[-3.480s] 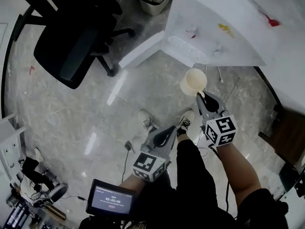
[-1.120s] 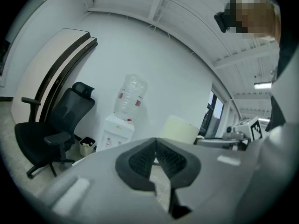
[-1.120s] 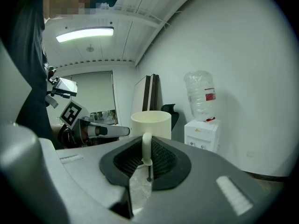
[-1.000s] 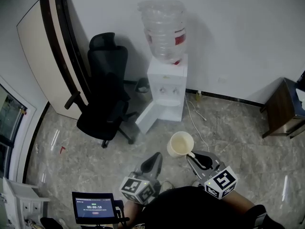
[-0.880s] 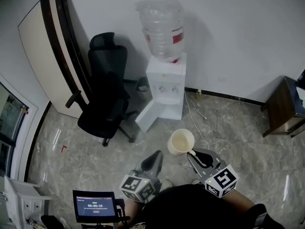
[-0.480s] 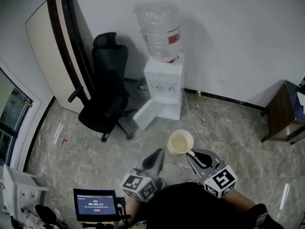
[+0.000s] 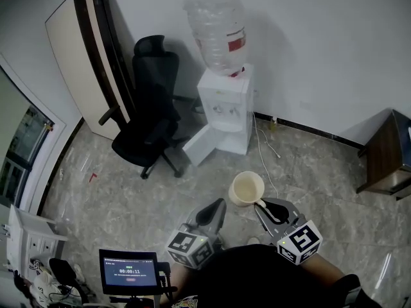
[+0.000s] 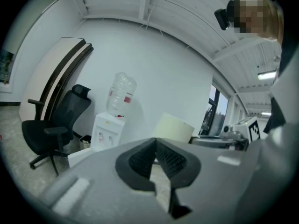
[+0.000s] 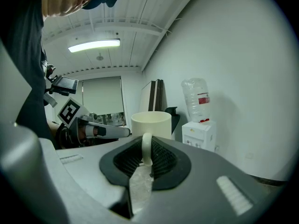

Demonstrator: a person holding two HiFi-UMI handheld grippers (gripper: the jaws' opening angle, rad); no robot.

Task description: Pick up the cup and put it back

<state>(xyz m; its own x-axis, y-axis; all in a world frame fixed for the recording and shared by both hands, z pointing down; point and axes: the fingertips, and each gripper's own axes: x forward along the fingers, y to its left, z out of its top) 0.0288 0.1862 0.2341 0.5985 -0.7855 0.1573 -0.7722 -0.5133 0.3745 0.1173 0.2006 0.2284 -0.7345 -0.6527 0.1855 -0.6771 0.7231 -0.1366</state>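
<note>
The right claw (image 7: 259, 205) is clamped on the handle of the cream cup (image 7: 246, 188), holding it upright in the air over the marble floor (image 7: 128, 191). The left claw (image 7: 219, 203) hangs just beside it, closed and empty. Ahead, against the wall, stand a water dispenser (image 7: 225, 108) and a black office chair (image 7: 151, 120). A white cable (image 7: 263, 147) trails over the floor near the dispenser.

White water dispenser (image 7: 225, 108) against the wall with a clear, empty-looking bottle (image 7: 217, 34) on top, black office chair (image 7: 151, 114) just beside it, cream and dark board (image 7: 83, 56) leaning on the wall, brown wooden cabinet (image 7: 385, 159) at far right, grey marble floor (image 7: 128, 197), small lit screen (image 7: 130, 273) at the bottom edge.
</note>
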